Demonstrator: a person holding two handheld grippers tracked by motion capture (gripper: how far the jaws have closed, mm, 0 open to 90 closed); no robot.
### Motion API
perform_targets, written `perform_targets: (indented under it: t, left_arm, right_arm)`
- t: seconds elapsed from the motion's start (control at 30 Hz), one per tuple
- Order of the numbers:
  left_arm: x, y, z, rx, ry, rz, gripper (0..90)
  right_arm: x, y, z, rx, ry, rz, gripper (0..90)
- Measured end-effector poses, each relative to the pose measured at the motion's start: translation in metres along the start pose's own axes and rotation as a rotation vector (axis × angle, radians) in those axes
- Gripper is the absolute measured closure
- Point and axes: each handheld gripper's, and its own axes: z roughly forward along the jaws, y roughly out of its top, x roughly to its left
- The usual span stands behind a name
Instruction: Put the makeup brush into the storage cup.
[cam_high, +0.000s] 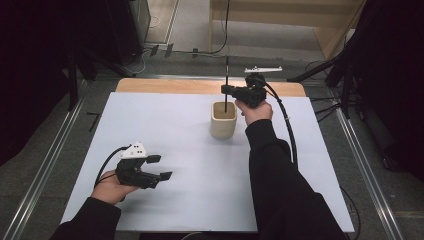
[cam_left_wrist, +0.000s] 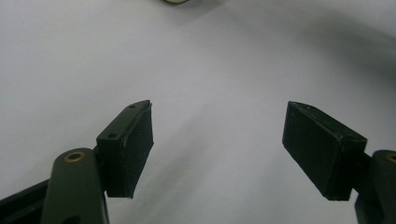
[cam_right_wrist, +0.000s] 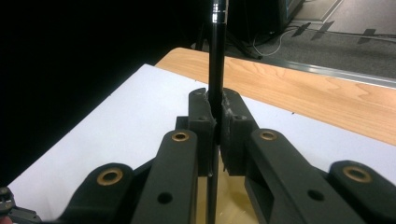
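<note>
a: so where was the black rod (cam_high: 226, 82) compared to the right gripper (cam_high: 226, 90)?

b: pinched upright between its jaws, lower end dipping straight below them into the beige cup (cam_high: 223, 121).

a: and the left gripper (cam_high: 161, 167)?

b: jaws spread wide, holding nothing, well apart from the cup, low over the white table (cam_high: 190, 165).

A thin black rod (cam_high: 226, 82) stands upright, perhaps dipping into the cream cup (cam_high: 223, 125).
</note>
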Motion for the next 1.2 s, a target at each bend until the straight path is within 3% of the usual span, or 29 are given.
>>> perform_targets:
  t: [0.57, 0.83, 1.07, 1.1, 1.2]
  left_arm:
    - [0.000, 0.000, 0.000, 0.007, -0.002, 0.003, 25.4]
    - [0.000, 0.000, 0.000, 0.007, -0.002, 0.003, 25.4]
    - [0.000, 0.000, 0.000, 0.006, -0.002, 0.002, 25.4]
    - [0.000, 0.000, 0.000, 0.006, -0.002, 0.004, 25.4]
    - [0.000, 0.000, 0.000, 0.005, -0.002, 0.004, 25.3]
  right_arm:
    - [-0.006, -0.030, 0.001, 0.008, 0.012, 0.016, 86.0]
    - [-0.007, -0.036, 0.000, 0.014, 0.024, 0.029, 85.9]
    - [-0.003, -0.035, -0.001, 0.009, 0.021, 0.010, 85.7]
    - [-0.003, -0.034, -0.002, 0.011, 0.020, 0.008, 83.7]
    - [-0.002, -0.035, -0.004, -0.001, 0.028, -0.030, 46.1]
